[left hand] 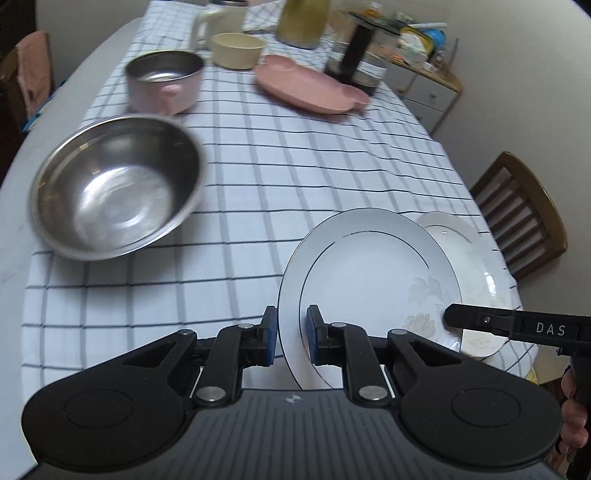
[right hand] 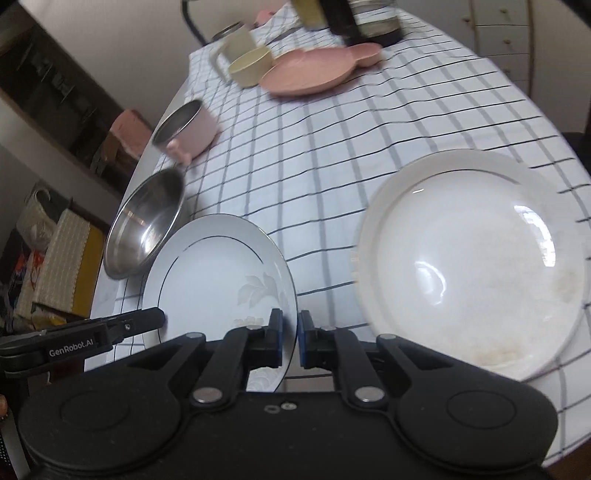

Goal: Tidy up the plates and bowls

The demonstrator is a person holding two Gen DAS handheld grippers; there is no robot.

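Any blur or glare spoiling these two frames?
Left wrist: steel bowl smeared by motion, held plate sharp. Right wrist: window glare on the second plate, its rim smeared; far dishes soft. Fisheye bends the tablecloth grid in both.

Flowered plate [left hand: 369, 273] between steel bowl [left hand: 114, 188] and second plate [right hand: 472, 258]

Pale walls [left hand: 92, 22], wooden chair [left hand: 524, 214], drawer cabinet [left hand: 428, 96]

Glossy plate [left hand: 373, 273]; shiny metal bowl [left hand: 114, 188]
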